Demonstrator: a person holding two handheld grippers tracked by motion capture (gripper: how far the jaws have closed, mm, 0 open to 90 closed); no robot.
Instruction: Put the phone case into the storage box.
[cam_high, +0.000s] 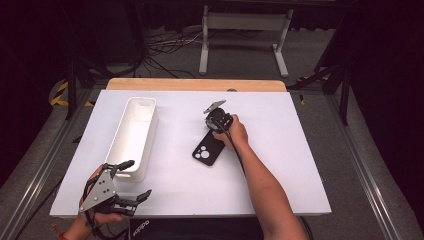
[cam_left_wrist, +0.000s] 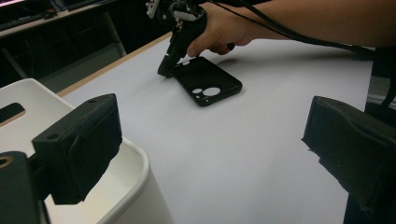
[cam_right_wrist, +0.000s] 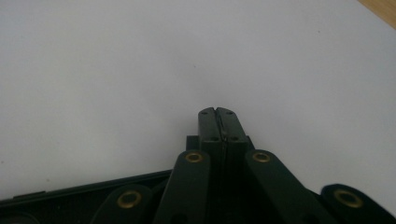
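Table (cam_high: 280, 165), white-topped.
White bin (cam_high: 134, 135): well left of the phone case, empty.
Black phone case (cam_high: 208, 148): flat, mid-table.
Right gripper (cam_high: 215, 121): jaws pressed together at the case's far edge; likely pinching its rim, lift next.
Left gripper (cam_high: 131, 180): spread, idle beside the bin's near end.

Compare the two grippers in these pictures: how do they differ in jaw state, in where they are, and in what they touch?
The left gripper has its jaws wide apart; the right gripper has its jaws pressed together. The left gripper is at the table's near left corner beside the white bin, holding nothing; the right gripper is mid-table with its tip down at the black phone case. Both are black, hand-held and trail cables.
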